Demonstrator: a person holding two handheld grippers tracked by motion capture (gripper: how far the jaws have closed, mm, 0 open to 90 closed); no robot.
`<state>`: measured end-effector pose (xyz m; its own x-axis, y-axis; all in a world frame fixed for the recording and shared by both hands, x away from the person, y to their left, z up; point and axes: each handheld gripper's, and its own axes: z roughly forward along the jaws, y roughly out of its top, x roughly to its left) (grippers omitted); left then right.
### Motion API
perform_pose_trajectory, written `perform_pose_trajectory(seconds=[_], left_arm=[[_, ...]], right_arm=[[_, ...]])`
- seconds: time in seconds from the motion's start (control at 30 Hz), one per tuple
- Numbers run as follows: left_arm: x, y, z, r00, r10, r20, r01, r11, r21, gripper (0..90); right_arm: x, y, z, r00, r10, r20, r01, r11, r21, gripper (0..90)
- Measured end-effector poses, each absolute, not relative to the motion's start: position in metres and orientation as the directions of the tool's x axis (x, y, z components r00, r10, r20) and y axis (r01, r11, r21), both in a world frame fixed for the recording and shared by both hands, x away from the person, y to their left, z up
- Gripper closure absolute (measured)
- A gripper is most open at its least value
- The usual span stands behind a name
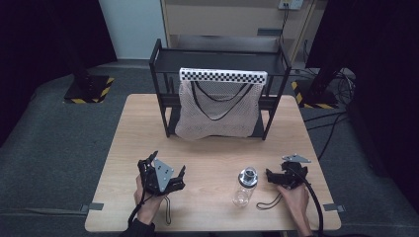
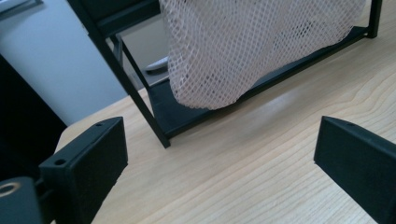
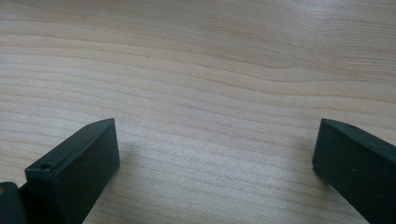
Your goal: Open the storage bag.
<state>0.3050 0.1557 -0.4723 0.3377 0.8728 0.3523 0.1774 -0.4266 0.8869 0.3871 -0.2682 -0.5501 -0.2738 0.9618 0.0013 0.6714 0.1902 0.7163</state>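
Clear bottle upright near the worktop's front edge, both grippers beside it with fingers wide.
The bottle (image 1: 245, 186) stands right of centre. The right gripper (image 1: 274, 176) lies just beside it, fingers spread over bare wood. The left gripper (image 1: 165, 173) sits toward the front-left corner, fingers wide. A mesh bag (image 1: 217, 111) hangs from the black rack (image 1: 160, 69) at the back edge of the worktop (image 1: 207, 148).

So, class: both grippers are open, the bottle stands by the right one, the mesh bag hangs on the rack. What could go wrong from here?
1. The clear bottle stands upright close to the right gripper; a sideways bump could tip it.
2. Its smooth, rounded body may slip between the flat jaws.
3. The mesh bag hangs limp on the rack, so the left gripper may snag the netting.
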Motion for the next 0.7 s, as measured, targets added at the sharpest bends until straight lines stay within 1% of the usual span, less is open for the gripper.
perform_pose_trajectory(seconds=[0.3,0.53,0.7], left_arm=[[0.313,0.152,-0.461,0.345,0.866,0.362,0.142,-0.429,0.892,3.9],[0.327,0.146,-0.451,0.358,0.839,0.409,0.119,-0.476,0.872,4.4],[0.337,0.142,-0.441,0.364,0.829,0.424,0.106,-0.489,0.866,5.4]], right_arm=[[0.387,-0.268,-0.55,-0.275,0.962,0.002,0.672,0.191,0.716,0.4],[0.387,-0.268,-0.55,-0.274,0.962,0.002,0.672,0.19,0.716,0.4],[0.387,-0.268,-0.55,-0.275,0.961,0.002,0.671,0.191,0.716,0.5]])
